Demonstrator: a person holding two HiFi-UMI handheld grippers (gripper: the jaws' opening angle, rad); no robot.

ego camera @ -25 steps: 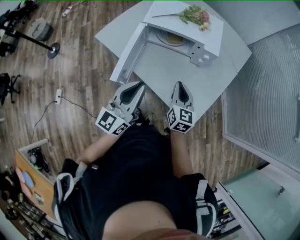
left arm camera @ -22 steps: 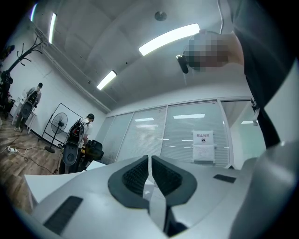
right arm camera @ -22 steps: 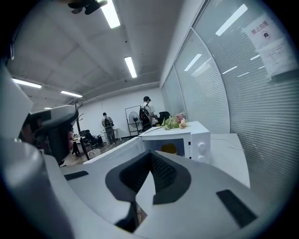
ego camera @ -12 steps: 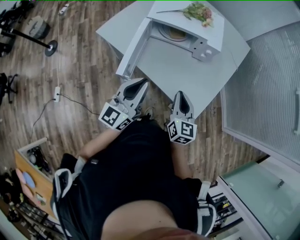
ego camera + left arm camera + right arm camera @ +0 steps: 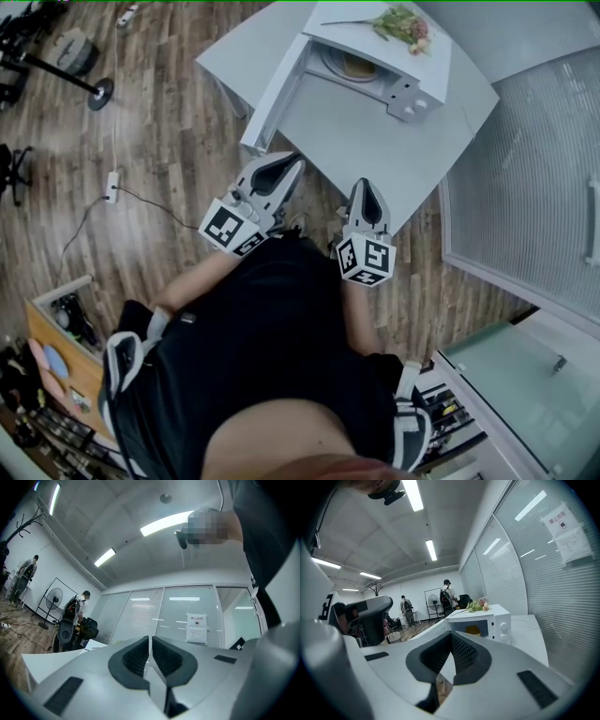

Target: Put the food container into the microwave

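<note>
2 grippers hang near the person's body at the near edge of the table [image 5: 375, 150], and neither one carries anything. Furthest left, the left gripper [image 5: 292, 157] has its jaws pressed together with nothing between them, and its own view looks out at glass partitions. Next comes the door [image 5: 272, 94] of the microwave [image 5: 412, 66], swung fully open. Inside the cavity sits a small yellowish shape [image 5: 356, 66], which I take to be the food container, so it seems to be in place already. The right gripper [image 5: 364, 183] likewise has its jaws closed on nothing, and it points toward that open cavity. Flowers [image 5: 398, 23] lie on the microwave's top.

The container is too small here to tell its material. It is probably light and fairly stiff, with smooth walls that could slip. A hold across 2 opposite sides just under the rim, kept level so the contents stay put, looks soundest.
</note>
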